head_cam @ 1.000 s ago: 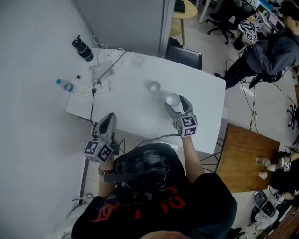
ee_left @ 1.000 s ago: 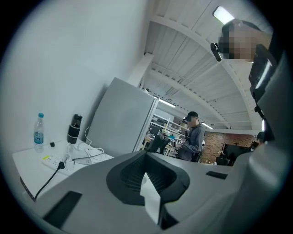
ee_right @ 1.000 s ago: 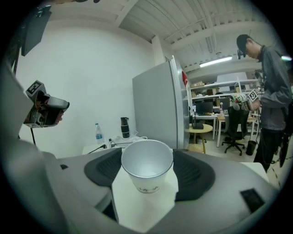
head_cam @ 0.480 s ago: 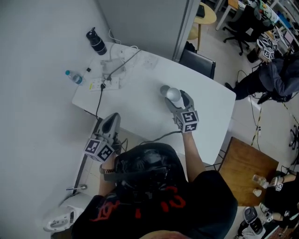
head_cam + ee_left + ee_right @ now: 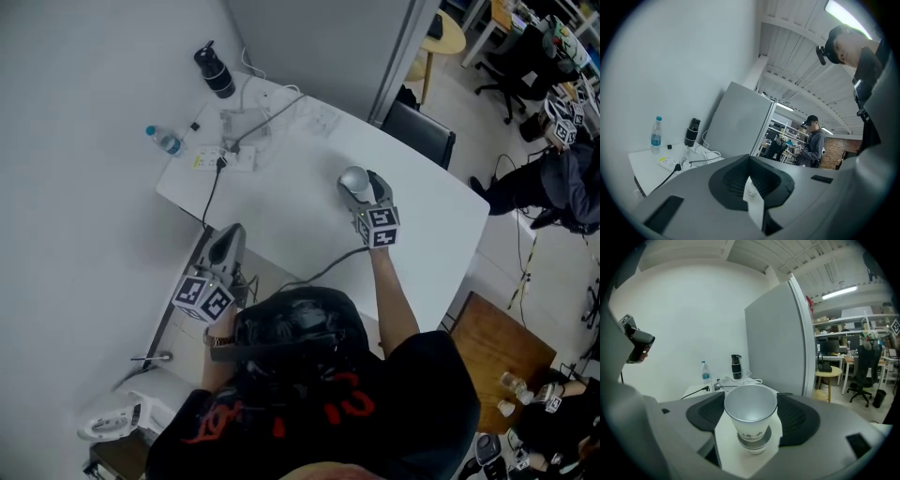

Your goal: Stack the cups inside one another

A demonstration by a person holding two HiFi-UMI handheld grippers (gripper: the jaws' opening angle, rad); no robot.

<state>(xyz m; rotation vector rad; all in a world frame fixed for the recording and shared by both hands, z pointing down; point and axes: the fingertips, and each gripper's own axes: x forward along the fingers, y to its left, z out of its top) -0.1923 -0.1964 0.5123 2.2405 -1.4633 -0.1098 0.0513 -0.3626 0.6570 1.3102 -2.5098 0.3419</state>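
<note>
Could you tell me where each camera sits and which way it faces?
Head view: on the person's head, facing steeply down at the white table; shows black shirt, both arms, left gripper, right gripper.
Left gripper view: on the left gripper, facing along its shut, empty jaws toward the water bottle and black flask.
Right gripper view: on the right gripper, facing its jaws, which hold a cup over a second cup.
Shared: all three show the bottle and flask.

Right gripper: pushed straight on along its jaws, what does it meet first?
Probably the second cup standing on the table: it sits just below and ahead of the cup clamped in the right gripper. Depth is unclear in this view, so the gripper may pass over its rim.
</note>
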